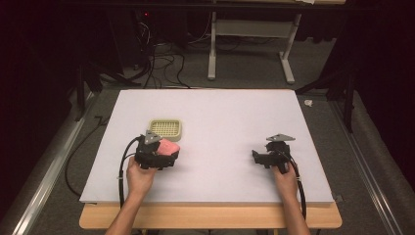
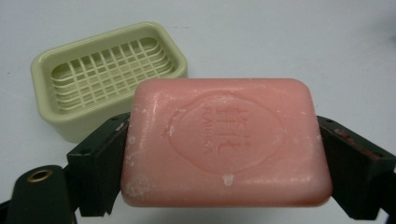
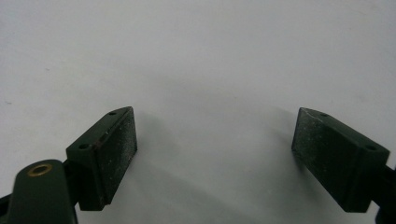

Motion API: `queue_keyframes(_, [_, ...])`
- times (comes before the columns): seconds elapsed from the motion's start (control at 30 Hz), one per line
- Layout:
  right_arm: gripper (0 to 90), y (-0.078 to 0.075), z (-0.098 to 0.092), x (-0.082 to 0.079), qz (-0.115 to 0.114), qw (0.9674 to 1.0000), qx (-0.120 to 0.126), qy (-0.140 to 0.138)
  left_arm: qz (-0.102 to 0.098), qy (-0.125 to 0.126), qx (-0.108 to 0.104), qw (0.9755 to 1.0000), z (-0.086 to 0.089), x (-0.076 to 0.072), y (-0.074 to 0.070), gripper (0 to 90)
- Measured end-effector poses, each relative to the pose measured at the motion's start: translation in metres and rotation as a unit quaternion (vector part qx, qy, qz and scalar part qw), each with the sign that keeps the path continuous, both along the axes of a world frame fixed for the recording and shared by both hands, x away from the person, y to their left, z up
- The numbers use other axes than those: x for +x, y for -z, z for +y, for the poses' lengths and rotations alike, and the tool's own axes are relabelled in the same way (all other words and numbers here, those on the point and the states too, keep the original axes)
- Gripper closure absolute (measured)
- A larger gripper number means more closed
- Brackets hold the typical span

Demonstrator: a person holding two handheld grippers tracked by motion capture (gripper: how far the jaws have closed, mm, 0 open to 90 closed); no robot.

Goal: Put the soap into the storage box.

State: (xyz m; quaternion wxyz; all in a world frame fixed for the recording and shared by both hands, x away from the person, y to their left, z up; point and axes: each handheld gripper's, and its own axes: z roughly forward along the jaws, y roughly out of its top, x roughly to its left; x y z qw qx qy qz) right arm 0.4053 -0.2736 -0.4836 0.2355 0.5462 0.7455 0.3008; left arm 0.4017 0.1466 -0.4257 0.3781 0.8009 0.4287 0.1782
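Observation:
A pink bar of soap [image 2: 226, 140] with a stamped emblem sits between the two black jaws of my left gripper [image 2: 224, 154], which is shut on its short ends. In the high view the soap [image 1: 170, 146] and left gripper [image 1: 169, 155] are just in front of a pale green soap dish [image 1: 166, 129] with a slotted grid floor. The dish [image 2: 107, 74] stands empty beyond the soap, up and to the left in the left gripper view. My right gripper [image 1: 255, 157] rests on the right side of the board, its jaws wide apart [image 3: 215, 154] with nothing between them.
A white board [image 1: 230, 117] covers the wooden table [image 1: 210, 218]. Cables and a metal stand's legs [image 1: 249, 54] lie on the floor beyond the far edge. Rails run along both sides of the table.

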Motion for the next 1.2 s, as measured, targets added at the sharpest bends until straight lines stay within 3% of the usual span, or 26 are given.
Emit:
queue_keyframes(0.37, [14.6,0.000,0.000,0.000,0.000,1.0000,0.000,0.000,-0.006,-0.013,0.000,0.9999,0.010,0.006,-0.009,13.7])
queue_keyframes(0.47, [14.6,0.000,0.000,0.000,0.000,1.0000,0.000,-0.001,-0.008,-0.018,0.014,0.9997,0.010,0.007,-0.010,13.8])
queue_keyframes(0.73, [14.6,0.000,0.000,0.000,0.000,1.0000,0.000,-0.001,-0.006,-0.020,0.022,0.9995,0.009,0.014,-0.012,13.7])
queue_keyframes(0.87, [14.6,0.000,0.000,0.000,0.000,1.0000,0.000,-0.001,-0.002,-0.022,0.013,0.9997,0.010,0.018,-0.013,13.7])
queue_keyframes(1.2, [14.6,0.000,0.000,0.000,0.000,1.0000,0.000,0.000,-0.001,-0.024,0.016,0.9996,0.008,0.030,-0.021,13.8])
